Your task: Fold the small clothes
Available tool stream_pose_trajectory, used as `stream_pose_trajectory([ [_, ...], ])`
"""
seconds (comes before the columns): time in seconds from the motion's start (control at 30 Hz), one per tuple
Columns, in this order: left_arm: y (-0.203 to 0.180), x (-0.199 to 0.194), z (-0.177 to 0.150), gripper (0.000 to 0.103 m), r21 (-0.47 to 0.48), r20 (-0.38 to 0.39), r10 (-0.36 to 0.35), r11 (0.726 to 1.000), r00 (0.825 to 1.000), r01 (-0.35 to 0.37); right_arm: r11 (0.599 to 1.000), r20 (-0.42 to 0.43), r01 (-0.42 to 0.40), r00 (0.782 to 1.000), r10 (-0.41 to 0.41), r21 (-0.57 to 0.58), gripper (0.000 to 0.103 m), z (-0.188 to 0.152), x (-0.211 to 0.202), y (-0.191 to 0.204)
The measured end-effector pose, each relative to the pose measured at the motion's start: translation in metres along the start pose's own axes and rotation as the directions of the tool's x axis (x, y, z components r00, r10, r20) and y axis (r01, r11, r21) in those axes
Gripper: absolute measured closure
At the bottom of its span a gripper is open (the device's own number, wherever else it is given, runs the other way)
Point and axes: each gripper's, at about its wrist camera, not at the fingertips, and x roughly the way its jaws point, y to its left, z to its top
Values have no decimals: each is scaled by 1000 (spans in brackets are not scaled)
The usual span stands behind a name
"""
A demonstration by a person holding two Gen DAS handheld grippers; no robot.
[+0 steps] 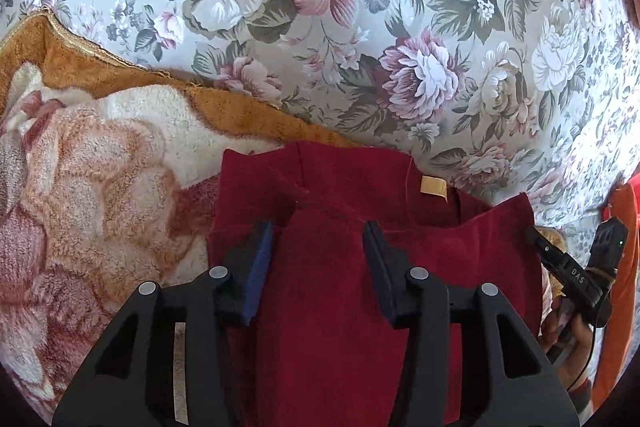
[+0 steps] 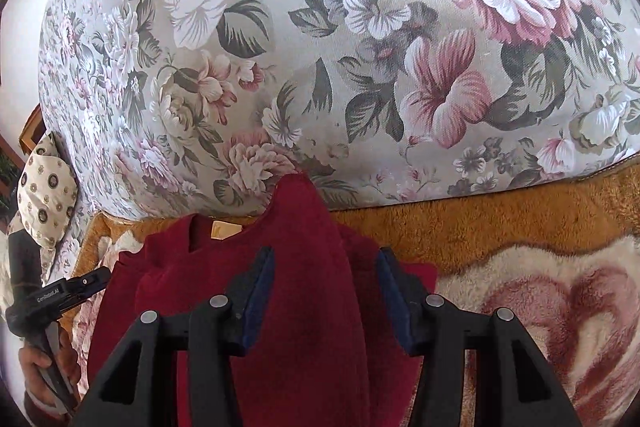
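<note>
A dark red knitted garment [image 1: 332, 291] with a tan neck label [image 1: 433, 188] lies on a fluffy blanket. My left gripper [image 1: 319, 231] is open, its blue-padded fingers [image 1: 260, 267] standing over a raised fold of the red fabric. The garment also shows in the right wrist view [image 2: 296, 307], label [image 2: 224, 229] at upper left. My right gripper [image 2: 326, 255] is open, its fingers [image 2: 390, 291] straddling a raised ridge of the fabric. Whether the pads touch the cloth I cannot tell. The other gripper shows at each view's edge [image 1: 576, 275] [image 2: 60, 295].
An orange, cream and pink fluffy blanket [image 1: 100, 167] [image 2: 540, 267] lies under the garment. A floral sheet [image 1: 360, 27] [image 2: 320, 47] lies beyond. A patterned pillow [image 2: 44, 187] sits far left. Orange fabric [image 1: 616, 287] is at the right edge.
</note>
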Motion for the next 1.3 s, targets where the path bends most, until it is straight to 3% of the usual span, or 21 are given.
stream_pose_trajectory([
  [0.13,-15,13,-2,61,62,-8,10,998,1000,-10,999,-28,9,1000,-10,-45,57,0,11,7],
  [0.17,-19,16,-2,77,77,-16,13,997,1000,-11,998,-33,16,999,-18,-63,74,0,13,10],
  [0.23,-26,16,0,88,107,-17,13,994,1000,-11,993,3,49,999,-49,-105,95,-1,7,17],
  [0.37,-32,-7,15,91,147,54,-4,989,999,-4,994,102,35,994,-24,-107,95,5,-21,25],
  [0.47,-29,-12,38,91,130,95,27,991,995,-40,997,137,36,990,-27,-64,96,12,-32,19],
  [0.6,-31,14,58,91,118,71,54,991,996,-62,993,116,114,987,-111,-26,95,13,-10,12],
  [0.67,-31,32,59,91,108,59,54,992,997,-60,986,44,163,986,-161,-31,96,8,15,9],
  [0.73,-29,45,58,88,97,13,40,994,999,-41,981,3,192,981,-192,-18,93,4,23,6],
  [0.83,-24,36,54,83,95,26,45,994,999,-47,976,51,219,975,-218,-15,71,0,-5,11],
  [0.87,-22,27,52,77,99,38,51,994,998,-54,975,65,221,974,-219,-36,70,-4,-18,16],
  [0.9,-21,16,49,63,103,45,52,993,998,-57,977,66,206,977,-202,-57,70,-9,-28,21],
  [0.97,-18,-14,35,47,112,81,19,993,997,-28,985,38,131,991,-127,-114,70,-27,-46,34],
  [1.03,-18,-38,19,45,138,101,-7,990,995,-7,981,12,113,994,-112,-158,70,-51,-60,43],
  [1.1,-14,-60,-5,42,160,101,-21,987,995,5,972,0,152,988,-155,-176,70,-78,-72,41],
  [1.23,-5,-70,-56,38,143,58,-31,989,998,23,975,-12,184,982,-187,-126,62,-110,-85,17],
  [1.3,-1,-62,-80,38,131,32,-6,991,999,2,990,-47,119,991,-122,-71,62,-124,-77,7],
])
